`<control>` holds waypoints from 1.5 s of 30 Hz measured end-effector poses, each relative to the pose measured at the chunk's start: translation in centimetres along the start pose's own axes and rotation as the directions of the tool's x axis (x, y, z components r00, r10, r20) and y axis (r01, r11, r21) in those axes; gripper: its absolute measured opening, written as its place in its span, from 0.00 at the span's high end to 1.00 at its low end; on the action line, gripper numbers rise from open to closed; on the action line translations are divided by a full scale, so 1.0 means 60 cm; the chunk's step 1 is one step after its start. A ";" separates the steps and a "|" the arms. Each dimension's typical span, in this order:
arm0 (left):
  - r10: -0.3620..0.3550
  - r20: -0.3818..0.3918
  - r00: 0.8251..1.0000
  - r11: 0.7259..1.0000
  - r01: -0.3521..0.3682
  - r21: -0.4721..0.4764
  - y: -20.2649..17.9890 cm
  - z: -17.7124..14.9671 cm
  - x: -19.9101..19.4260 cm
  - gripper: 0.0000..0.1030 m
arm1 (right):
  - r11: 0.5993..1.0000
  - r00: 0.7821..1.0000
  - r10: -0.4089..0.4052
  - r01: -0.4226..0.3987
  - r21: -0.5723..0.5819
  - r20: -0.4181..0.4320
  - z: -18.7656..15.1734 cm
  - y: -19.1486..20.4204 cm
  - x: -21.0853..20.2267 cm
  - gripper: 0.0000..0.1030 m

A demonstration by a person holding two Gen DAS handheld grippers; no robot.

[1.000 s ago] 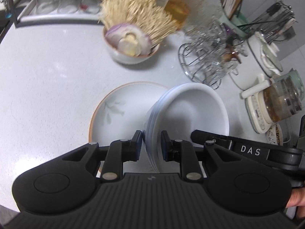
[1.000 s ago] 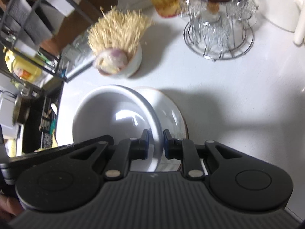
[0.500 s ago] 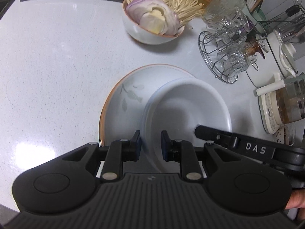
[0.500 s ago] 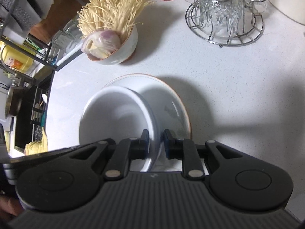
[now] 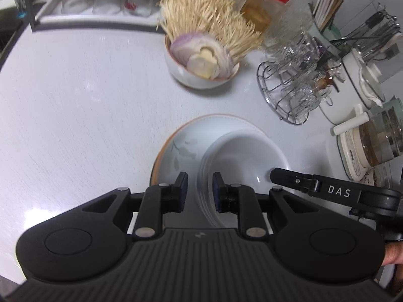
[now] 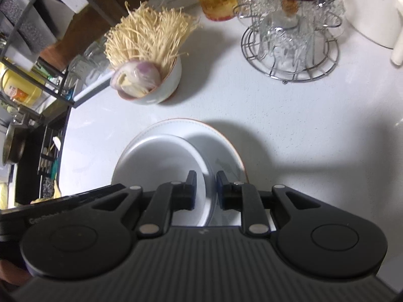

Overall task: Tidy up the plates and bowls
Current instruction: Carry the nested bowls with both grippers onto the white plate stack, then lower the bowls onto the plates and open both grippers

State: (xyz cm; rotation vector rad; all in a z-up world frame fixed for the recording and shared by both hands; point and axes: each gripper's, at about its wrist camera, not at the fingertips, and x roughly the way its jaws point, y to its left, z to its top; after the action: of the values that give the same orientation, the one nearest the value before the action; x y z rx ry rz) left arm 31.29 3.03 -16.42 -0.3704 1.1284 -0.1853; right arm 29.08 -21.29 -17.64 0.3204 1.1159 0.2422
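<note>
A: White worktop [image 5: 75, 115]: where is the bowl [image 5: 241, 156]?

B: Above the plate [image 5: 176, 151]; left gripper [image 5: 200, 191] and right gripper [image 6: 204, 188] jaws clench opposite rims. Glazed, probably slippery and fragile; hold rims.

Both views are bright, with soft white light from above. The white counter [image 5: 75, 115] shows a glare patch at the lower left, and the white bowl [image 5: 241, 161] has a small shine inside. In the right view, dark soft shadows fall on the counter at the right. Both pictures are slightly blurred, and the fisheye lens bends the edges strongly.
</note>
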 end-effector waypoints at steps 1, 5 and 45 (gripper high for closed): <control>-0.007 0.009 1.000 1.000 0.006 0.009 0.000 0.001 -0.007 0.78 | 1.000 1.000 -0.005 0.005 0.000 0.014 -0.003 0.002 -0.005 0.80; -0.010 0.032 0.999 0.998 0.008 0.063 -0.002 0.001 -0.036 0.78 | 0.999 0.998 -0.019 0.018 0.038 0.052 -0.019 0.005 -0.022 0.68; 0.007 0.393 0.919 0.986 -0.073 0.152 -0.140 -0.356 -0.385 0.78 | 0.976 0.861 0.076 0.040 -0.215 0.504 -0.314 0.008 -0.387 0.60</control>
State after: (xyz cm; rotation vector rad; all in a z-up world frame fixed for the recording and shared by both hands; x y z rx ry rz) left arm 2.58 -1.28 -1.73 -0.2237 0.7173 -0.1574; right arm 2.20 -26.49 -5.58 0.1804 0.5518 0.2745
